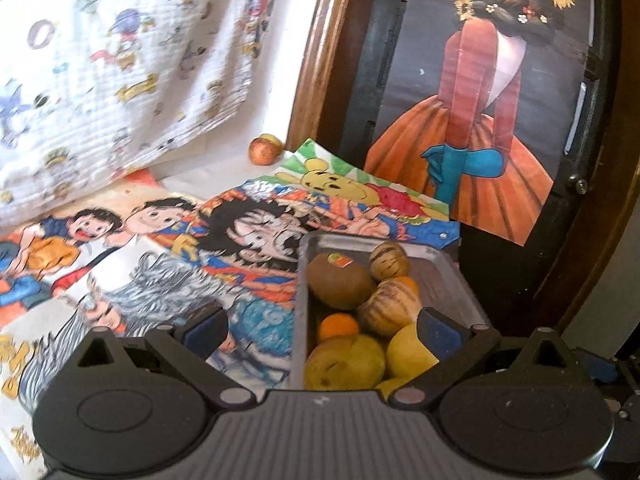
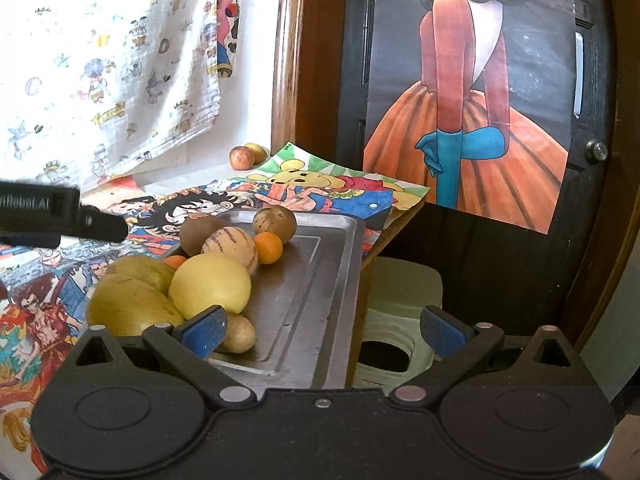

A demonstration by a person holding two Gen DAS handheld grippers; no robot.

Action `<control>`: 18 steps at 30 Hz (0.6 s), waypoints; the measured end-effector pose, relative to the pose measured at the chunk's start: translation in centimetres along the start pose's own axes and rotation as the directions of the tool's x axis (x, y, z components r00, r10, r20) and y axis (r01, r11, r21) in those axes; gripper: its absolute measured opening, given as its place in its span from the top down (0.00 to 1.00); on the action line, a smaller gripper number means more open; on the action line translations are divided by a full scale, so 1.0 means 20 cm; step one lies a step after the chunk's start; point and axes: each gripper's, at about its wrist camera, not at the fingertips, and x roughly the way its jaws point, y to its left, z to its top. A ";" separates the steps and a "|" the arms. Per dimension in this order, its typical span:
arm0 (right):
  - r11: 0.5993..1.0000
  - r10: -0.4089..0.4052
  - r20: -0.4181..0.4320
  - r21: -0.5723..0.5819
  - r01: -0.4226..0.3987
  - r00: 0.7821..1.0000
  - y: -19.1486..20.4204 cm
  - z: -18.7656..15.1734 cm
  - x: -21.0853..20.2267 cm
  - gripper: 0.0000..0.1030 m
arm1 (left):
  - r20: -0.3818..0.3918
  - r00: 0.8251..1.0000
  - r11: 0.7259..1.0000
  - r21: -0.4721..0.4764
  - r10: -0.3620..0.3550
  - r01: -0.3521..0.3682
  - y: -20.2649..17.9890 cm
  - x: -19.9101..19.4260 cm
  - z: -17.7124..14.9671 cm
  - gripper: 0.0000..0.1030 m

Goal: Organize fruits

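Both grippers hang open and empty over a metal tray (image 2: 320,280) that is nearly full of fruit.

The left gripper (image 1: 320,330) and right gripper (image 2: 322,330) hold nothing; the last 2 fruits, a red apple (image 2: 241,158) touching a yellow fruit (image 2: 258,152), sit by the far wall, well apart from the tray; probably best to reach over the pile, centre the open jaws on 1 fruit only and close gently so its neighbour does not roll.

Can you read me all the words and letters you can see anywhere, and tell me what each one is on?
"nRoboLAI", partly cut off and blurred: on the black left gripper body at the edge of the right wrist view.
Orange sticker on the kiwi: too small to read.
Yellow lettering on the cartoon drawings: blurred, unreadable.
Prints on the white cloth: pictures and tiny marks, nothing readable.
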 end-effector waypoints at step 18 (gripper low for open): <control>0.998 -0.014 0.032 0.061 0.012 0.999 0.07 0.00 -0.11 0.01 | 0.037 0.998 0.998 -0.033 0.048 -0.047 0.13 -0.11 -0.11 0.01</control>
